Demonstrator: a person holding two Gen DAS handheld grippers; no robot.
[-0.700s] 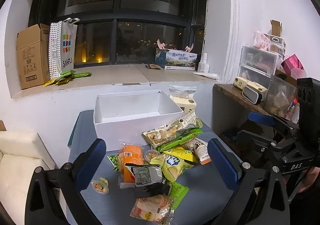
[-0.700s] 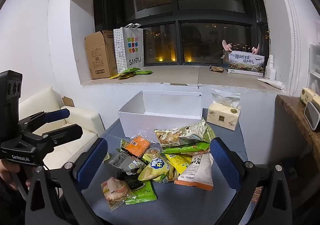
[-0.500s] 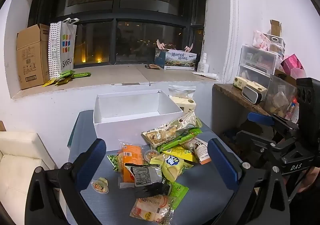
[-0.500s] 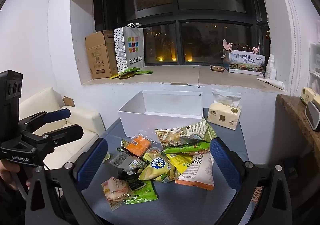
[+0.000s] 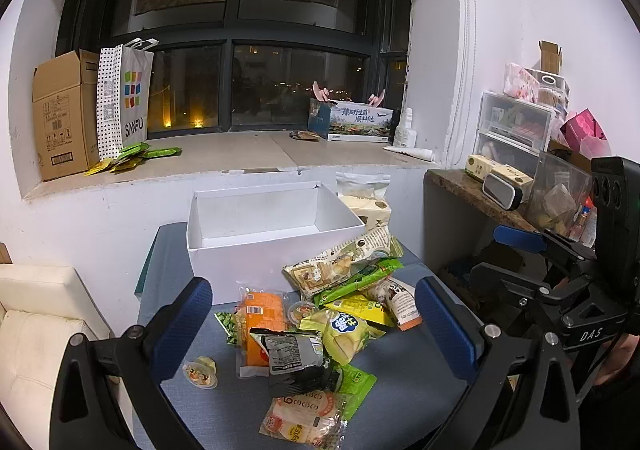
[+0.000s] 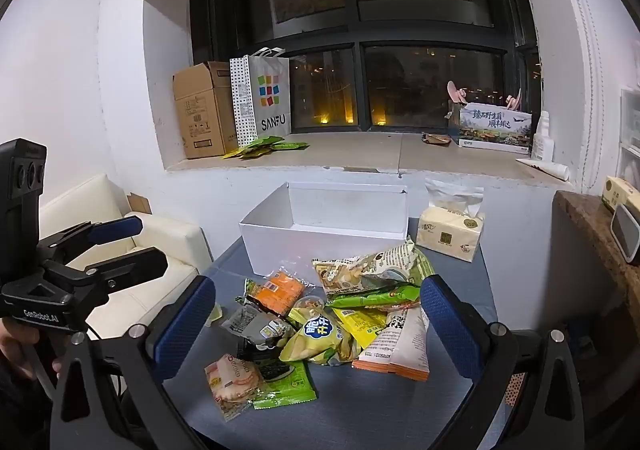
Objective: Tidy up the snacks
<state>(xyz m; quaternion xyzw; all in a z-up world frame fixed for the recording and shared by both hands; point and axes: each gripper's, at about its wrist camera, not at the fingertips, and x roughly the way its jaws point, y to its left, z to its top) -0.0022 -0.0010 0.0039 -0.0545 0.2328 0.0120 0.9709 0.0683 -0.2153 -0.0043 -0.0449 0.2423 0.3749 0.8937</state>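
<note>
A heap of snack packets lies on a small blue-grey table; it also shows in the right wrist view. It includes an orange packet, a yellow-green chip bag, a grey-black pouch and a long green packet. An open, empty white box stands behind the heap, also in the right wrist view. My left gripper is open above the heap. My right gripper is open above it too. Both are empty.
A tissue pack sits at the table's back right. A small jelly cup lies at the left. A cream sofa is to the left, a cluttered side shelf to the right. The window sill holds a cardboard box and a paper bag.
</note>
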